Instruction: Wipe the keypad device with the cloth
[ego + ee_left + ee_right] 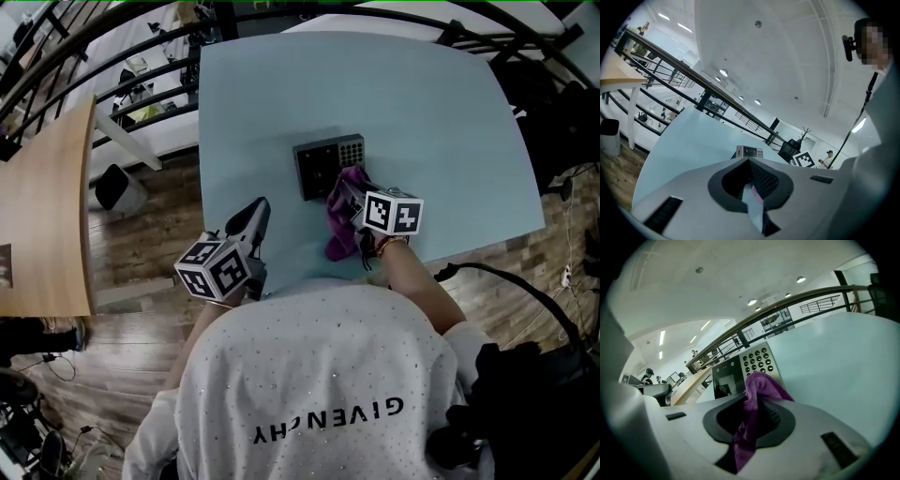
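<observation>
Right now a person in a white top is standing at the lower edge of a pale blue table, holding a two-jaw gripper in each hand.

In the head view, the dark grey square keypad device with a small screen and round buttons is lying flat near the middle of the frame, well inside the table's edges. The right gripper is reaching to the device's lower right corner, and its jaws are clamping a bunched purple cloth. The cloth's upper bunch is overlapping that corner of the device, while the rest is trailing down towards the person.

In the right gripper view, the purple cloth is filling the slot between the jaws of the right gripper and poking up in front of the keypad device, just below its buttons.

At lower left of the head view, the left gripper is hovering over the table's edge, well apart from the device. In its own view the left gripper is showing its jaws pressed together with nothing between them, and the keypad device is sitting small beyond them on the table.
</observation>
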{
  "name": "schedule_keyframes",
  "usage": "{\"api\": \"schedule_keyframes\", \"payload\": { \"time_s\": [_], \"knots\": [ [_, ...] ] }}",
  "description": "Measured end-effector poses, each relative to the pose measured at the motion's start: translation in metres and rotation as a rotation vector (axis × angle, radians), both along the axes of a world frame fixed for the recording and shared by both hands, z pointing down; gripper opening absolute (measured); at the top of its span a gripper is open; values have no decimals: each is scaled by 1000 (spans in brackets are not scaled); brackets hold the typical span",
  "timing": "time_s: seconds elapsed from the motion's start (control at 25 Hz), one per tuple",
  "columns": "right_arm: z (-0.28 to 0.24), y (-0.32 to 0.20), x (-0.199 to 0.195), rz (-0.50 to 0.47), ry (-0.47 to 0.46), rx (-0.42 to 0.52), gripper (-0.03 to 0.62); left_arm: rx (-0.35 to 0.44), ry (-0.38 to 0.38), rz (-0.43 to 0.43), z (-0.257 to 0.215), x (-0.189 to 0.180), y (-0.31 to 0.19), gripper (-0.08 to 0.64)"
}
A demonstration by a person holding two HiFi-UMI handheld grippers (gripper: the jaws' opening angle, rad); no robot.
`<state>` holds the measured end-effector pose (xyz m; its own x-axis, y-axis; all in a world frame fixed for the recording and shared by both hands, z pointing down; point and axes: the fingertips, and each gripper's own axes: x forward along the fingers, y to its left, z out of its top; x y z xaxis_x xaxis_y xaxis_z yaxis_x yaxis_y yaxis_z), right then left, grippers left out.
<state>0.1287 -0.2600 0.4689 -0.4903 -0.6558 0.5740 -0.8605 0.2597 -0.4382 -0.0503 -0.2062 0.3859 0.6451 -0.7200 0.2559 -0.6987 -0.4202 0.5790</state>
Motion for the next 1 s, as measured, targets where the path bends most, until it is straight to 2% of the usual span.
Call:
{"api": "schedule_keyframes", "payload": {
  "time_s": [0.24,0.4,0.56,0.68,0.8,1.0],
  "knots": [
    [6,-6,35,-39,4,-26,54,-7,21,-97,-4,29,12,0],
    [9,-2,36,-74,-3,-27,54,-3,38,-152,-6,27,29,0],
    [6,0,41,-66,-20,-28,55,14,43,-214,-11,22,41,0],
    [-8,-4,38,-66,-19,16,54,4,31,-247,-9,17,49,0],
    [-27,-7,16,-150,-11,92,54,-10,17,-277,-4,10,54,0],
    [-41,11,-47,-393,22,161,54,-42,-43,-332,3,-5,65,0]
  ]
}}
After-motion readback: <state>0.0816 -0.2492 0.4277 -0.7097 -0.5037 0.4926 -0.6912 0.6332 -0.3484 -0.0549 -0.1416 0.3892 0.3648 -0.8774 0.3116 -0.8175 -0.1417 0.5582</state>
